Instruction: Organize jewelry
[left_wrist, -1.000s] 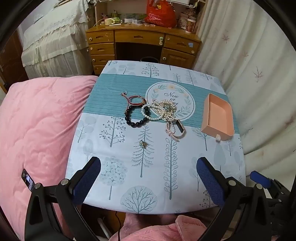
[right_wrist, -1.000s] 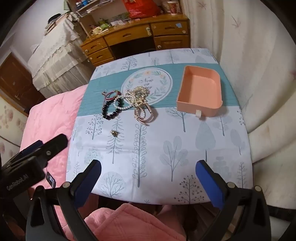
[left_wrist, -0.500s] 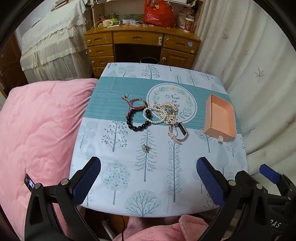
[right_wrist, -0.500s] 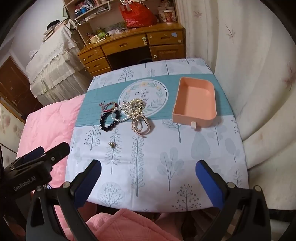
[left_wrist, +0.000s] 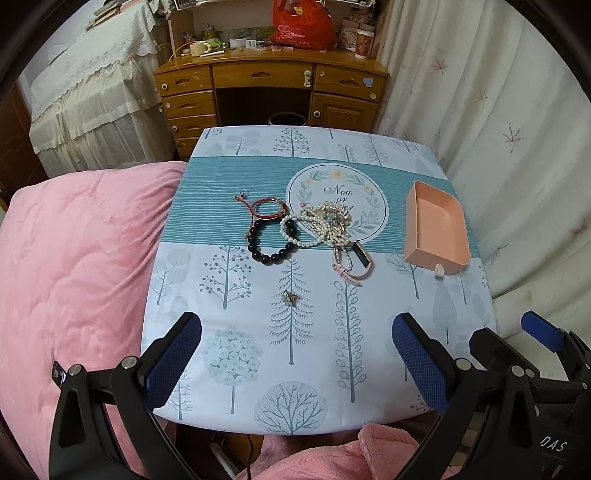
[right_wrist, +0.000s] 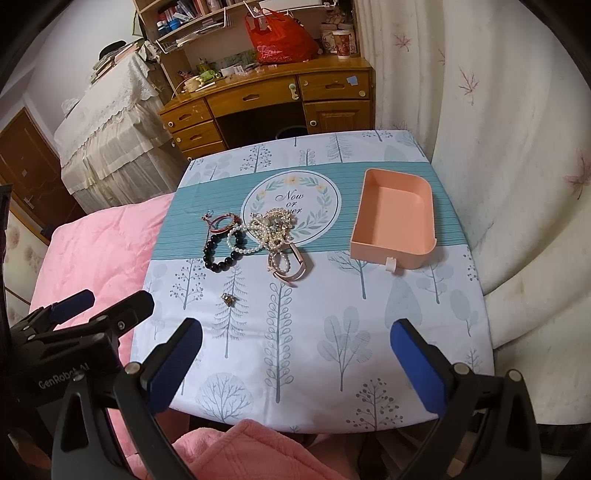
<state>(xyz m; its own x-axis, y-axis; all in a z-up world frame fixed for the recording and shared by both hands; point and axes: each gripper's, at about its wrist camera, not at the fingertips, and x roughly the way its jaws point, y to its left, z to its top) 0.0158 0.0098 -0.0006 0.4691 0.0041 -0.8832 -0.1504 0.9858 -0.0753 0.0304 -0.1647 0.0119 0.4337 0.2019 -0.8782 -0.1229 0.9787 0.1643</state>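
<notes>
Tangled jewelry (left_wrist: 317, 229) is lying well ahead of the left gripper (left_wrist: 295, 365) and right gripper (right_wrist: 295, 365), both gaping wide, holding nothing.

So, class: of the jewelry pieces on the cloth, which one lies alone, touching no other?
The small ring-like trinket lies alone on the tree print, nearer both grippers. The black bead bracelet, pearl bracelet and red cord bracelet cluster together.

Both tools sit farther back and higher than a second ago, so more of the surface (left_wrist: 388, 306) and the room behind it shows. The left tool (left_wrist: 295, 354) and right tool (right_wrist: 291, 354) now hang over its near edge.
</notes>
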